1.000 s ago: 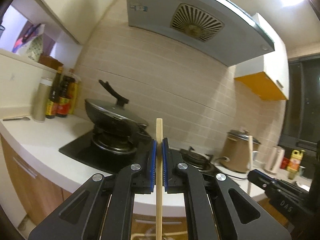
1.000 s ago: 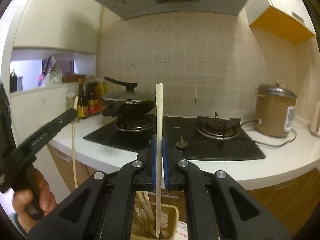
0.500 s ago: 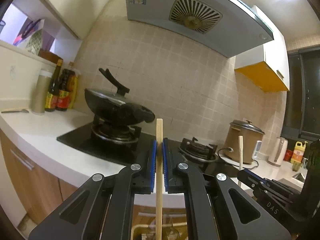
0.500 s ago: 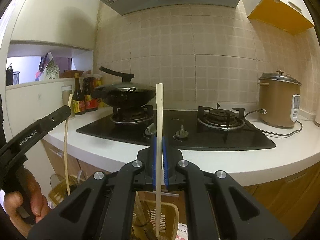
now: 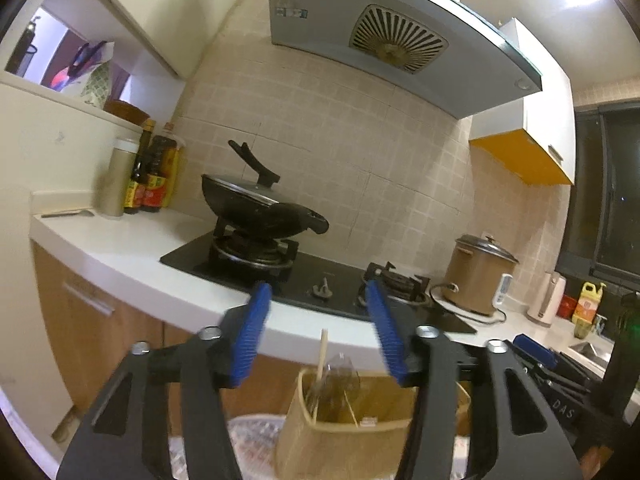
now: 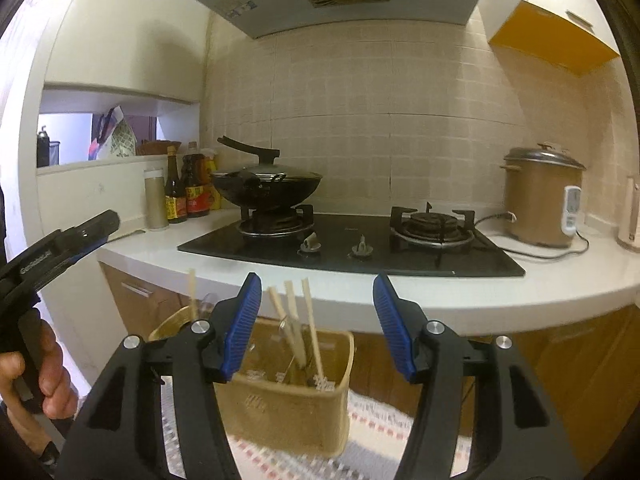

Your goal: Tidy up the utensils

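My left gripper (image 5: 317, 287) has its blue jaws spread and still opening, with nothing between them. Just below it a wooden chopstick (image 5: 322, 354) stands loose in a beige utensil holder (image 5: 340, 432), beside a clear utensil. My right gripper (image 6: 317, 279) is likewise opening and grips nothing. Beyond it, several chopsticks (image 6: 309, 322) lean inside the holder (image 6: 296, 400). One more chopstick (image 6: 192, 292) sticks up at the holder's left part. In the right wrist view the left gripper (image 6: 80, 236) shows at the left, held by a hand (image 6: 44, 364).
The holder rests on a patterned mat (image 6: 384, 424) below the white counter edge (image 6: 460, 304). Above are a black hob (image 6: 352, 240) with a lidded wok (image 6: 266, 188), sauce bottles (image 6: 188, 192), and a rice cooker (image 6: 540, 200). Wooden cabinet fronts (image 5: 92, 320) stand behind.
Both grippers went from shut on an upright chopstick to open. Both chopsticks dropped into the holder. Both hands sank toward the holder, which now fills more of each view.
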